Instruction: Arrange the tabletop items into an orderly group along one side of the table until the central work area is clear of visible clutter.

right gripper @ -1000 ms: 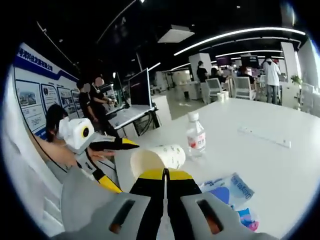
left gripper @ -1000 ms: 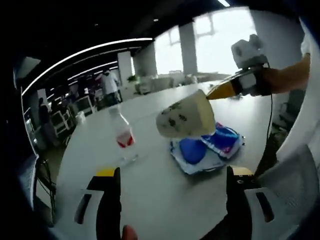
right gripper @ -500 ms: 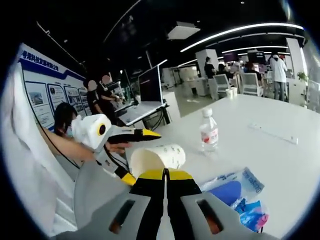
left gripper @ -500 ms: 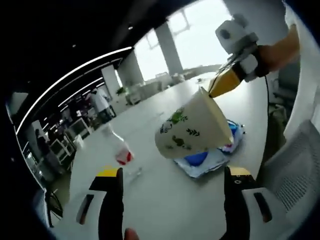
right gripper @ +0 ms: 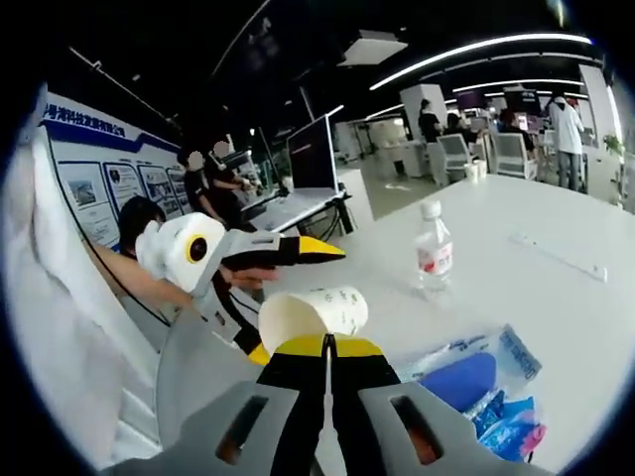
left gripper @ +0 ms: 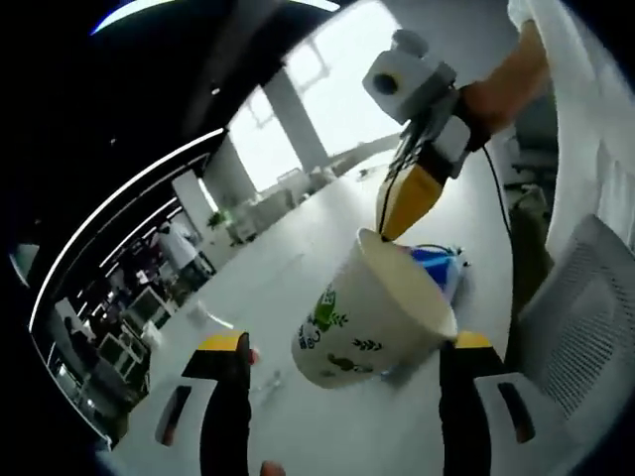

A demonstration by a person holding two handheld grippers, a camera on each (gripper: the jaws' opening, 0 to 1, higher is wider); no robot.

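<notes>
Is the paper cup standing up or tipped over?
Tipped. The paper cup hangs in the air, leaning sideways, pinched at its rim by the right tongs above the white table. Its inside looks empty.

I stand in a large open-plan office with a dark ceiling [right gripper: 298,40] crossed by long curved strips of white light [right gripper: 476,61]. Bright windows [left gripper: 327,94] glow between thick square pillars [left gripper: 288,114]. A blue-and-white poster wall [right gripper: 89,169] runs along one side. A dark monitor [right gripper: 313,154] sits on a desk, and white chairs [right gripper: 511,154] stand further back, with people among them.
</notes>
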